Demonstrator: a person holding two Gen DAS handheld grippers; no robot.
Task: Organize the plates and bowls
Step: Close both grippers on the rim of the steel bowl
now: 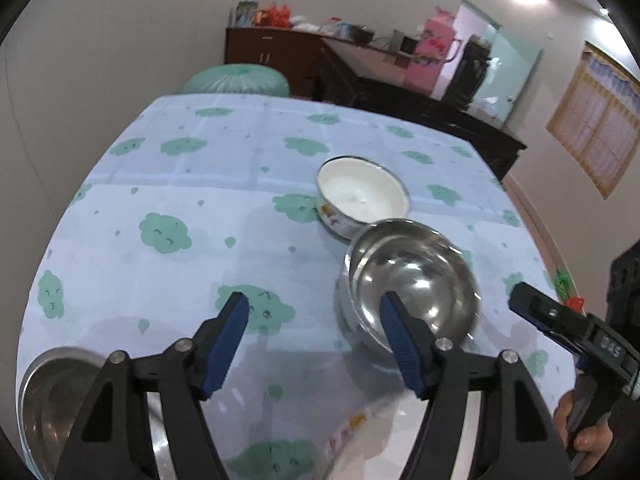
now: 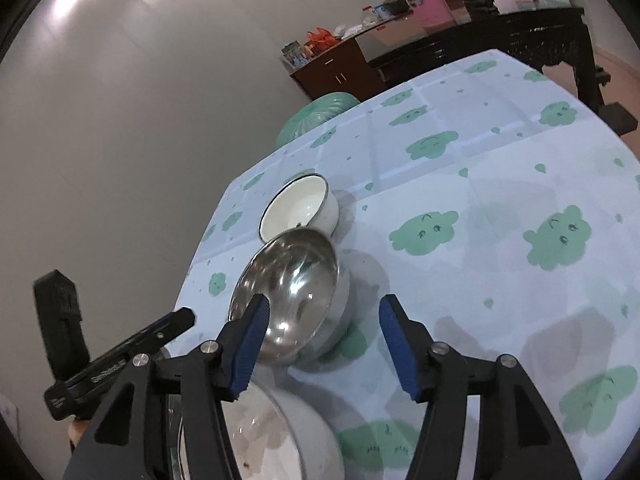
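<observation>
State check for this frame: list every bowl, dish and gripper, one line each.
left gripper: open, holding nothing
right gripper: open, holding nothing
steel bowl: upright, empty, on the table
white enamel bowl: upright, empty, behind the steel bowl
white dish: near edge, food residue inside
steel pan: partly out of frame

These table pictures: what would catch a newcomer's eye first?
A shiny steel bowl sits mid-table on the cloud-print tablecloth, with a white enamel bowl right behind it. Blue-padded fingers of the left hand-held gripper and right hand-held gripper spread open in front.
</observation>
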